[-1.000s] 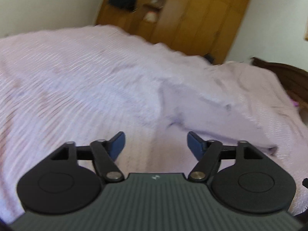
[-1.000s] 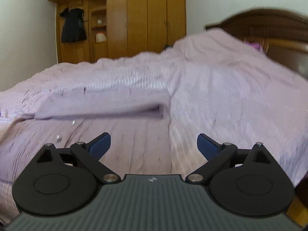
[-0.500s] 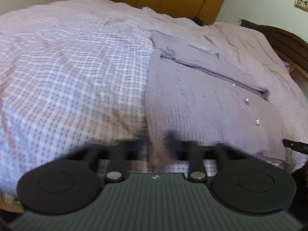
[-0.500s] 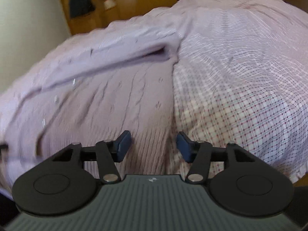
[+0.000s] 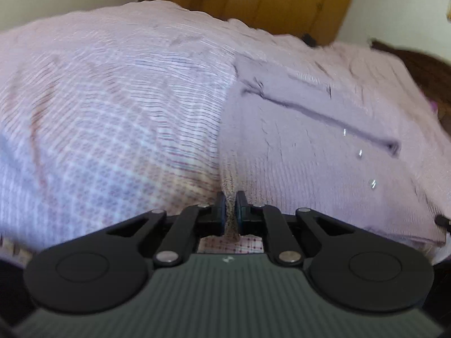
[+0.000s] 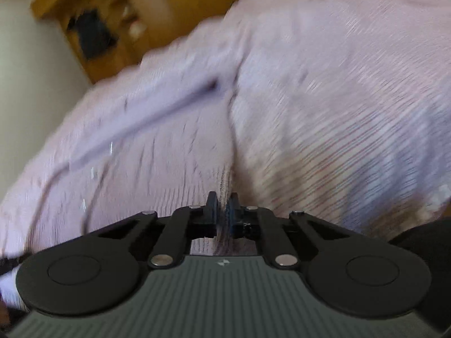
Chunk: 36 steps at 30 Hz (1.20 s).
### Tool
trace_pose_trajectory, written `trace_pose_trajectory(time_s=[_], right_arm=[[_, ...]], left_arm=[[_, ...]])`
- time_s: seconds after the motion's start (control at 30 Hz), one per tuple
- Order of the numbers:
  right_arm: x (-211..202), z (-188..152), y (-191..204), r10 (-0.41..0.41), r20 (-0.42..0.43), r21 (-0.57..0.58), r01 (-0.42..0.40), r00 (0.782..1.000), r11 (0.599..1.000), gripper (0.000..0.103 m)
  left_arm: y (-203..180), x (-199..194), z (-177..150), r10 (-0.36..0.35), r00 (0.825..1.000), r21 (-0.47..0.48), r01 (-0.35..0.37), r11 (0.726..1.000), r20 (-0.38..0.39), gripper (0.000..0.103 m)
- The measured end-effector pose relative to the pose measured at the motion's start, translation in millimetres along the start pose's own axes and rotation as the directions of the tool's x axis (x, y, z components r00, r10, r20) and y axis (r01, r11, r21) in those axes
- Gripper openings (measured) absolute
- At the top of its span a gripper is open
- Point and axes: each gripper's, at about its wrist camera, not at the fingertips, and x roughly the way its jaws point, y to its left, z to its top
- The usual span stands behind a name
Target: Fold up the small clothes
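Left tool (image 5: pixel 230 209) pinching cardigan (image 5: pixel 296 152) hem

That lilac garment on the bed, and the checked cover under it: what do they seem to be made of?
The lilac garment looks like soft matte knitted yarn, perhaps wool or acrylic: ribbed stitches show at the hem, plus small shiny buttons. The checked cover looks like thin woven cloth, probably cotton: fine printed grid, shallow creases. Blur leaves both uncertain.

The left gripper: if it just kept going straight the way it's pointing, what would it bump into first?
The left gripper is already shut on the near hem of the lilac knit cardigan. Straight on, it would likely plough into the cardigan's body and the checked bedspread beneath, though depth is unclear.
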Motion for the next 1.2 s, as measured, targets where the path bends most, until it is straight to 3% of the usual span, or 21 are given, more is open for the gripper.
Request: trace_pose_trajectory(time_s=[0.1, 0.27, 0.43, 0.5, 0.53, 0.57, 0.6, 0.63, 0.67, 0.7, 0.77, 0.83, 0.87, 0.93, 1.0, 1.03, 1.07, 1.1, 1.2], right_arm=[[-21, 0, -7, 0.025, 0.036, 0.026, -0.026, 0.999, 0.999, 0.006], [-37, -12, -30, 0.051, 0.016, 0.129, -0.053, 0.999, 0.990, 0.000], [-26, -11, -31, 0.064, -0.017, 0.081, -0.062, 0.998, 0.995, 0.002], [-19, -13, -19, -0.011, 0.004, -0.012, 0.011, 1.000, 1.000, 0.036], [-19, -16, -13, -0.022, 0.023, -0.048, 0.023, 0.999, 0.999, 0.068], [-18, -15, -6, -0.003, 0.042, -0.082, 0.006, 0.999, 0.997, 0.077], [-15, -13, -2, 0.022, 0.042, -0.111, -0.017, 0.999, 0.994, 0.077], [-8, -12, 4, 0.026, 0.025, -0.146, -0.023, 0.999, 0.989, 0.078], [0, -12, 10, 0.004, 0.007, -0.174, -0.003, 1.000, 0.985, 0.078], [11, -13, 15, -0.031, -0.016, -0.198, 0.028, 0.999, 0.980, 0.078], [37, -16, 20, -0.096, -0.102, -0.214, 0.073, 0.990, 0.974, 0.078], [53, -16, 21, -0.097, -0.176, -0.171, 0.067, 0.980, 0.983, 0.078], [55, -15, 23, -0.096, -0.187, -0.154, 0.067, 0.978, 0.986, 0.078], [56, -14, 29, -0.093, -0.187, -0.155, 0.064, 0.978, 0.986, 0.078], [58, -17, 33, -0.101, -0.179, -0.160, 0.072, 0.979, 0.984, 0.079], [59, -18, 36, -0.111, -0.173, -0.178, 0.080, 0.979, 0.981, 0.079], [59, -20, 38, -0.119, -0.168, -0.197, 0.085, 0.978, 0.977, 0.079], [59, -21, 40, -0.121, -0.164, -0.215, 0.084, 0.979, 0.973, 0.079], [48, -17, 39, -0.091, -0.094, -0.248, 0.065, 0.991, 0.967, 0.077]], left_arm=[[11, -21, -2, -0.028, 1.000, -0.028, 0.028, 0.999, -0.004, 0.008], [3, -49, -13, -0.065, 0.998, 0.064, 0.065, 0.996, -0.006, 0.008], [6, -62, -20, -0.048, 0.999, 0.069, 0.047, 0.997, 0.025, 0.009], [8, -50, -17, 0.051, 0.998, 0.076, -0.053, 0.996, 0.025, 0.011], [8, -47, -16, 0.133, 0.990, 0.080, -0.136, 0.987, 0.034, 0.011], [8, -48, -15, 0.244, 0.967, 0.081, -0.249, 0.965, 0.073, 0.011], [11, -52, -13, 0.327, 0.933, 0.016, -0.333, 0.943, 0.150, 0.014], [15, -58, -9, 0.370, 0.906, -0.087, -0.359, 0.929, 0.205, 0.023], [18, -62, -1, 0.360, 0.902, -0.169, -0.326, 0.930, 0.238, 0.024], [15, -63, 10, 0.285, 0.915, -0.201, -0.234, 0.951, 0.284, 0.024], [-6, -49, 36, 0.114, 0.929, -0.101, -0.083, 0.991, 0.352, 0.029], [-36, -14, 70, -0.014, 0.932, 0.028, 0.004, 1.000, 0.361, 0.045], [-49, 8, 88, -0.041, 0.937, 0.050, 0.025, 0.998, 0.346, 0.050], [-72, 69, 130, -0.075, 0.964, 0.048, 0.065, 0.997, 0.256, 0.056], [-83, 142, 167, -0.109, 0.993, 0.003, 0.109, 0.994, 0.041, 0.056], [-83, 178, 178, -0.102, 0.989, -0.020, 0.100, 0.995, -0.103, 0.057], [-84, 210, 183, -0.059, 0.969, -0.033, 0.052, 0.998, -0.238, 0.057], [-84, 231, 182, 0.009, 0.950, -0.009, -0.012, 1.000, -0.311, 0.055], [-102, 227, 174, 0.074, 0.959, 0.149, -0.034, 0.988, -0.272, 0.054]])
